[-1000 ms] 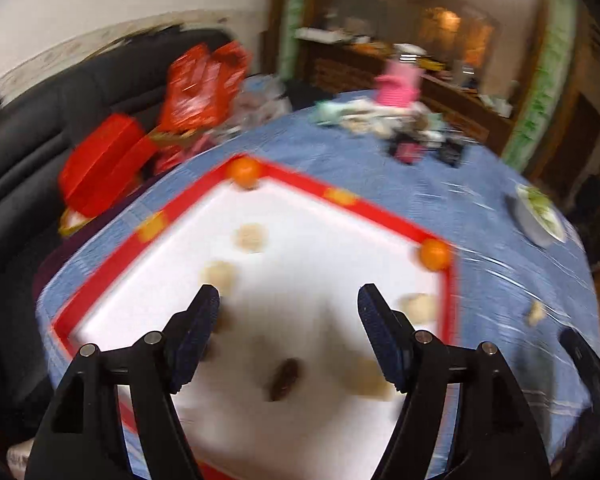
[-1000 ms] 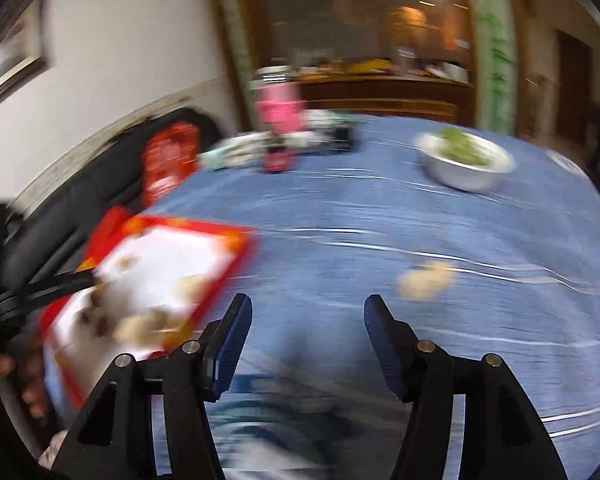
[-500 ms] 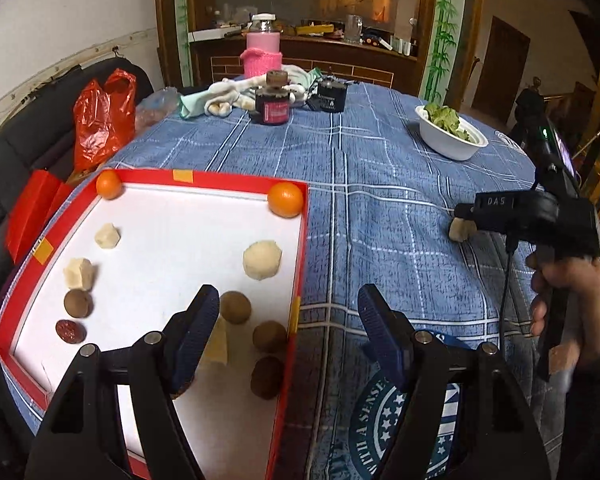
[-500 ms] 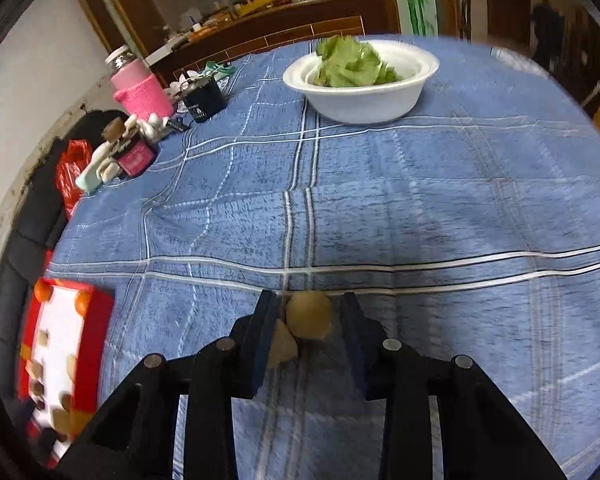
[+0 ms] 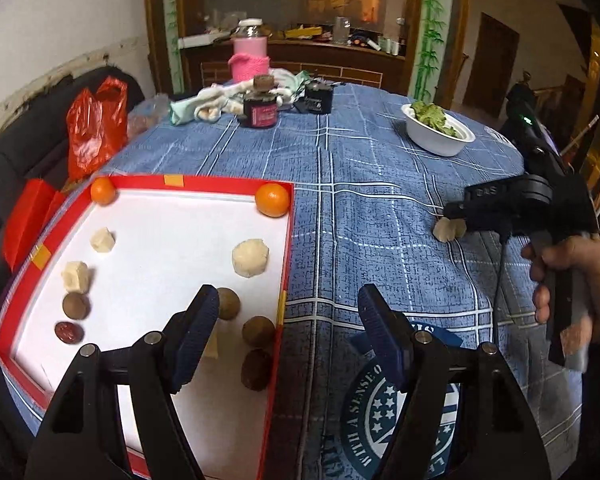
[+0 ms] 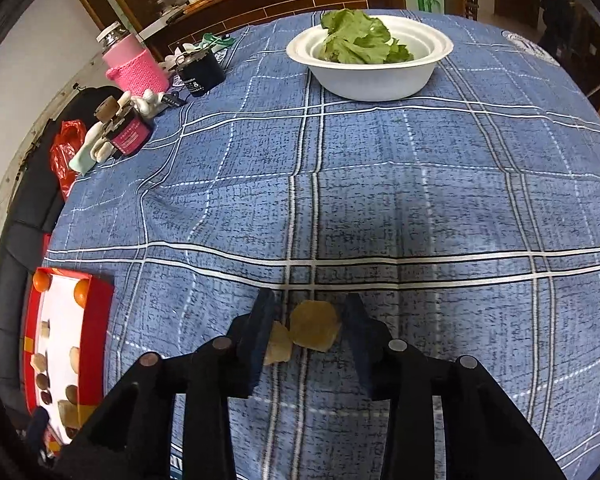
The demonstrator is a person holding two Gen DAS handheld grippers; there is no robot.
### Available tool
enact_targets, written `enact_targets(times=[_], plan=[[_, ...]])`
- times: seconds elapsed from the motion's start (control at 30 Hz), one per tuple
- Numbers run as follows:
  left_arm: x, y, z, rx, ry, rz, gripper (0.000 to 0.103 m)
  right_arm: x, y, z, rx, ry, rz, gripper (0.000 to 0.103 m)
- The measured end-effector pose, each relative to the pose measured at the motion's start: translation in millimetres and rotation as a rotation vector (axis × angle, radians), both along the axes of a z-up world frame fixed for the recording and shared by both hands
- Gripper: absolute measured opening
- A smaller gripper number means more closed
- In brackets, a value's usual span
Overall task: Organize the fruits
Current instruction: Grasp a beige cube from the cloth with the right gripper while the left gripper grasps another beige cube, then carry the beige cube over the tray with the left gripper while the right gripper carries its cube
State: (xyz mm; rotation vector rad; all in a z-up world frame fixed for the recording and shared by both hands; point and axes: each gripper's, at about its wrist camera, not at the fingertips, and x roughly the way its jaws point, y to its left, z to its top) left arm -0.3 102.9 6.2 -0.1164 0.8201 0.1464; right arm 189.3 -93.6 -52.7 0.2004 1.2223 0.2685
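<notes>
Progress, judged from how things lie: mostly done. The red-rimmed white tray (image 5: 288, 240) already holds two small oranges, one in each far corner (image 5: 272, 199), three pale peeled chunks (image 5: 250, 258), several brown round fruits (image 5: 259, 331) and one dark red one (image 5: 69, 332). The only fruit off the tray that I can see is a pale yellowish peeled piece (image 6: 314, 330) with a smaller fragment (image 6: 278, 348) touching it, both on the blue checked tablecloth (image 6: 380, 184), well to the right of the tray. So probably one transfer left, unless more fruit sits out of view.

Right gripper (image 6: 310, 330): down at cloth level, jaws straddling the pale pieces. Left finger looks to be touching the small fragment; right finger sits just beside the big piece. Can't tell whether it's actually clamped, and there's no sign of lift. From the left wrist view the pieces (image 5: 448, 229) poke out at the fingertips, right of the tray, and the person's hand (image 5: 572, 280) is wrapped around the handle, tool pointing toward the tray.

Left gripper (image 5: 288, 328): jaws wide apart and empty, hovering over the tray's right rim, fingers aimed across the table, not engaged with anything.

White bowl of green leaves (image 6: 370, 60) is far side of the table from the tray, not in play.
</notes>
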Motion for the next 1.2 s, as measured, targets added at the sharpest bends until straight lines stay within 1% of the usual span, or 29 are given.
enact_targets(times=[0.03,0.1,0.13,0.17,0.23,0.37,0.5,0.67,0.8,0.9,0.97,1.0,1.03,1.07,1.1,1.13,1.2], plan=[[2,0,-1,-0.015,0.004,-0.003,0.072,-1,-3,0,0.013,0.001,-0.002,0.038],[5,-5,-1,-0.006,0.005,-0.012,0.072,-4,-6,-1,0.032,-0.012,-0.001,0.036],[5,-8,-1,0.003,0.005,-0.02,0.072,-4,-7,-1,0.046,-0.016,-0.002,0.032],[6,-12,-1,0.017,0.005,-0.032,0.072,-5,-9,-1,0.065,-0.017,-0.007,0.024],[8,-18,-1,0.032,0.003,-0.044,0.072,-8,-17,-1,0.072,-0.029,-0.027,0.025],[15,-29,-3,0.038,0.019,-0.064,0.072,-19,-39,-3,0.134,-0.049,-0.056,0.025],[23,-49,0,0.058,0.009,-0.112,0.072,-31,-63,0,0.179,-0.071,-0.089,0.025],[58,-87,-6,0.04,0.037,-0.198,0.071,-49,-100,6,0.221,-0.131,-0.142,0.025],[87,-113,-12,0.049,0.035,-0.203,0.071,-61,-117,5,0.258,-0.208,-0.178,0.025],[108,-132,-19,0.075,0.041,-0.203,0.071,-62,-123,2,0.304,-0.22,-0.18,0.025],[120,-142,-27,0.081,0.05,-0.205,0.071,-63,-124,8,0.307,-0.251,-0.167,0.025],[126,-148,-32,0.105,0.058,-0.2,0.071,-63,-123,9,0.312,-0.262,-0.164,0.025],[131,-150,-37,0.112,0.077,-0.199,0.069,-63,-125,10,0.325,-0.265,-0.163,0.025],[134,-151,-42,0.103,0.093,-0.2,0.063,-63,-124,9,0.332,-0.264,-0.16,0.025],[136,-151,-46,0.102,0.103,-0.193,0.031,-63,-124,9,0.337,-0.264,-0.159,0.025],[137,-151,-50,0.098,0.102,-0.19,0.025,-63,-124,9,0.342,-0.265,-0.159,0.025],[134,-151,-48,0.118,0.1,-0.179,0.024,-63,-124,10,0.345,-0.27,-0.155,0.025]])
